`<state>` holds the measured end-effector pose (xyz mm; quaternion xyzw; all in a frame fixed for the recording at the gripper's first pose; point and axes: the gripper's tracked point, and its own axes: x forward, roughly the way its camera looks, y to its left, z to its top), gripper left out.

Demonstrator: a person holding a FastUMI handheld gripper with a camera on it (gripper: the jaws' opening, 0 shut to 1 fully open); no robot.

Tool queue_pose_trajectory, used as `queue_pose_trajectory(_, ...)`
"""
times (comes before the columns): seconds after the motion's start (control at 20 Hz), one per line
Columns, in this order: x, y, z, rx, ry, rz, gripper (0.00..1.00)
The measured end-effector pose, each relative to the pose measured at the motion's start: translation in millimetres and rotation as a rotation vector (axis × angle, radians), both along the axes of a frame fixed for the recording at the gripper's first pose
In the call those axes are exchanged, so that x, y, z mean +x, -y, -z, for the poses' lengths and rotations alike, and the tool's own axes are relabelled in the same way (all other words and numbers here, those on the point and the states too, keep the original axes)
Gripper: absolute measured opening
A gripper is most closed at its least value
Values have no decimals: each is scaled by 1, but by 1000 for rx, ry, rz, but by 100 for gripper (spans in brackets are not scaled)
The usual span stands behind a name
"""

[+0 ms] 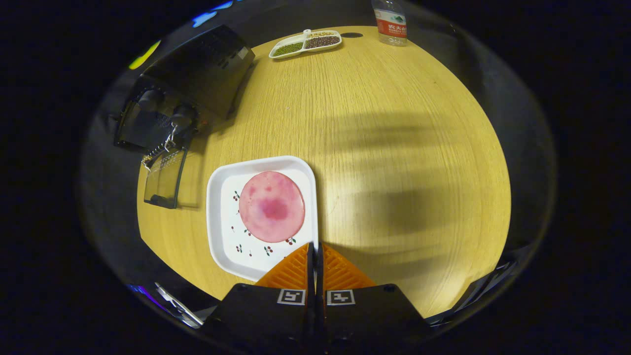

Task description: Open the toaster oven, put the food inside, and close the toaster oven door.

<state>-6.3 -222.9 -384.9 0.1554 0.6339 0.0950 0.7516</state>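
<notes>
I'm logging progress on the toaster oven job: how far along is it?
Done: the toaster oven door already hangs open. In hand: nothing; the gripper is shut, empty, over the plate rim. Left: the pink food slice sits on the plate; load it, close the door.

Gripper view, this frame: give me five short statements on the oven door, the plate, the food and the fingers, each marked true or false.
1. The toaster oven door is closed. False: it hangs open, lowered toward the table.
2. The round pink food lies on the white square plate. True.
3. The gripper holds the food. False: its fingers are shut together with nothing between them, at the plate's near corner.
4. A divided dish of beans sits at the table's far side. True.
5. The water bottle lies on its side. False: it stands upright.
</notes>
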Motion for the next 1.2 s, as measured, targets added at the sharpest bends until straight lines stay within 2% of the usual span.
queue_pose_trajectory(0.7, -27, -65, -76, 299, 102, 334, 2)
queue_pose_trajectory(0.9, -45, -92, -94, 353, 128, 381, 2)
queue_pose_trajectory(1.1, -63, -134, -112, 456, 111, 464, 2)
queue_pose_trajectory(1.2, -68, -154, -121, 478, 120, 476, 2)
